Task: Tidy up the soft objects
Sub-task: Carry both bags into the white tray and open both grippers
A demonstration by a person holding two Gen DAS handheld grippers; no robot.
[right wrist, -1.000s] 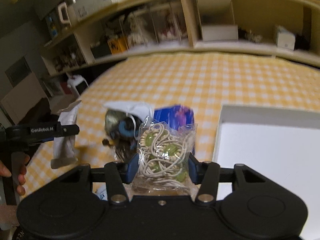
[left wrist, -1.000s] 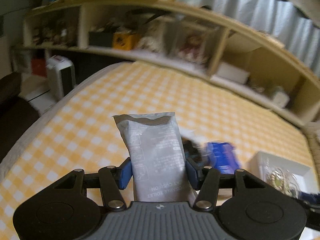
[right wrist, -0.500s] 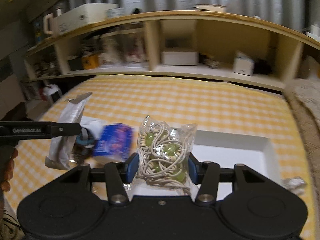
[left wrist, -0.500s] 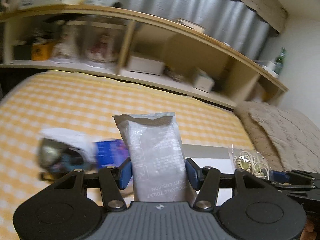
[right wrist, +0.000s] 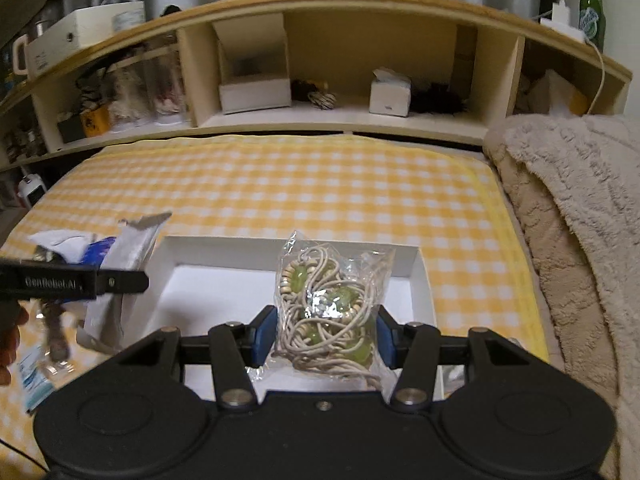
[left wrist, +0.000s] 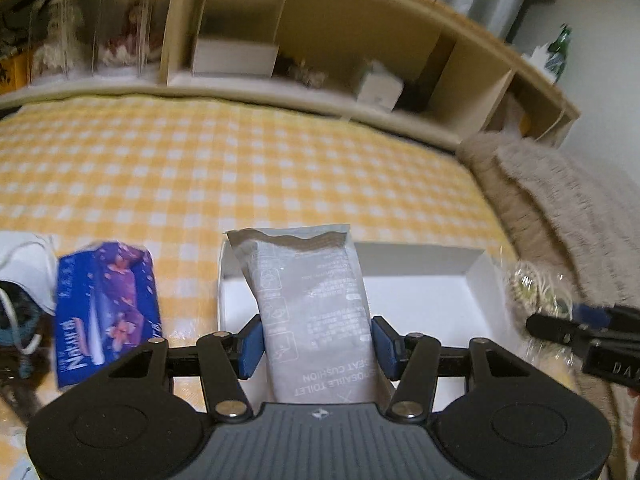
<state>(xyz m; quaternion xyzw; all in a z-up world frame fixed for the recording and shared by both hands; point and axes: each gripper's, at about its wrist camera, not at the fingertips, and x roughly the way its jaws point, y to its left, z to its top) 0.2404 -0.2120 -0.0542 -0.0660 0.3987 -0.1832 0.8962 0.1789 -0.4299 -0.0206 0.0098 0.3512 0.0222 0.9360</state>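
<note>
On the bed's left side lies a blue tissue pack on the yellow checked sheet. Your left tool is clamped on a grey sachet (printed "toilet seat cushion"), held upright over the left edge of the white tray. Your right tool is closed on a clear bag of beaded cord, held above the tray's right half. A beige blanket covers the bed's right edge.
</note>
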